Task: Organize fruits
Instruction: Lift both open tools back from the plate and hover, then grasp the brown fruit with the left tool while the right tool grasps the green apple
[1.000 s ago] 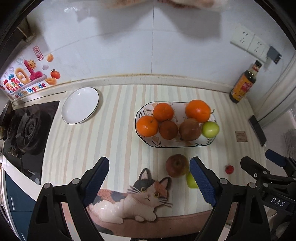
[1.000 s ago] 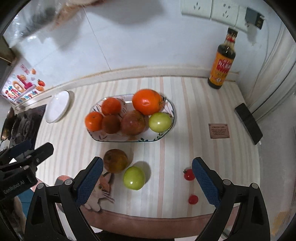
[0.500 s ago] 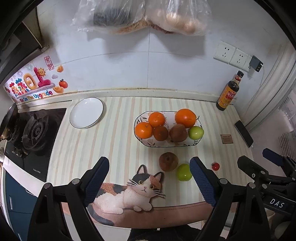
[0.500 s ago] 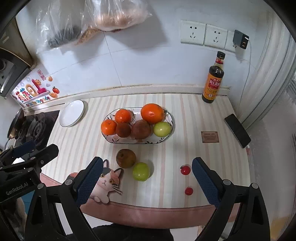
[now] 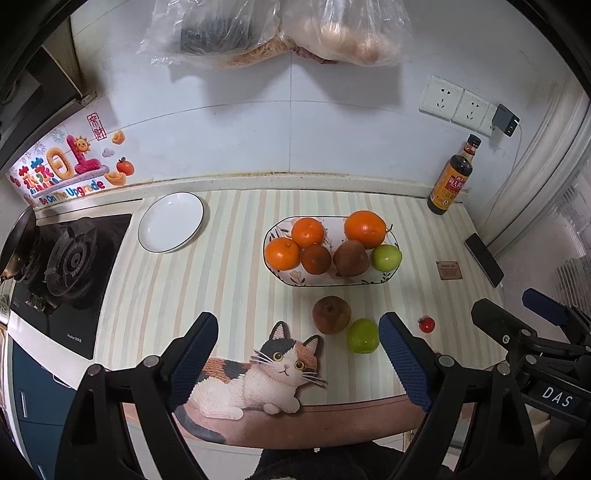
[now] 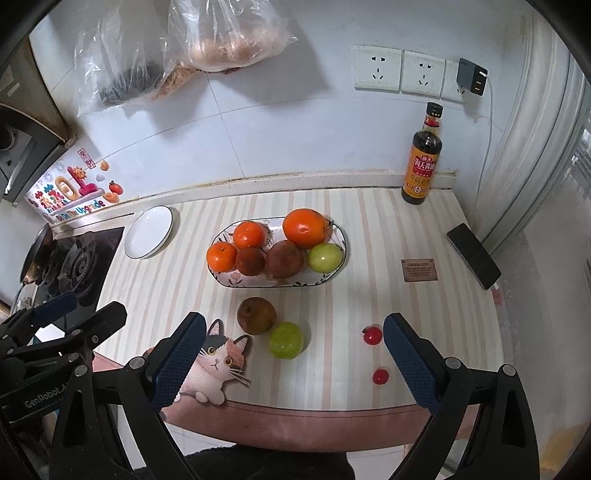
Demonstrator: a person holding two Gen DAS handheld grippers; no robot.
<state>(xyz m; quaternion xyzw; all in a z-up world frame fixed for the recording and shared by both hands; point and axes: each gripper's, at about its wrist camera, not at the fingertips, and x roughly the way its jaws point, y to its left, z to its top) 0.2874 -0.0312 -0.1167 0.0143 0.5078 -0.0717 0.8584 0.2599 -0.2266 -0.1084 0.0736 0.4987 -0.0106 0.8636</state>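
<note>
An oval patterned dish [image 5: 389,275] [image 6: 332,275] holds three oranges, two brown fruits and a green apple. On the striped counter in front of it lie a brown pear [image 5: 331,314] [image 6: 256,315], a green apple [image 5: 363,335] [image 6: 286,340] and two small red tomatoes [image 6: 372,335] [image 6: 380,376]; one tomato shows in the left wrist view [image 5: 426,324]. My left gripper [image 5: 297,360] is open and empty, held back above the counter's front edge. My right gripper [image 6: 291,360] is open and empty, likewise held back.
An empty white plate [image 5: 170,222] [image 6: 149,236] lies at the back left beside the gas stove [image 5: 70,258]. A soy sauce bottle [image 6: 422,157], a phone [image 6: 473,255] and a small card [image 6: 419,270] are at the right. Plastic bags [image 5: 280,29] hang on the wall.
Both grippers have pulled back and up from the counter, so the fruits look smaller and the wall with its hanging bags shows. The fruits have not moved.
</note>
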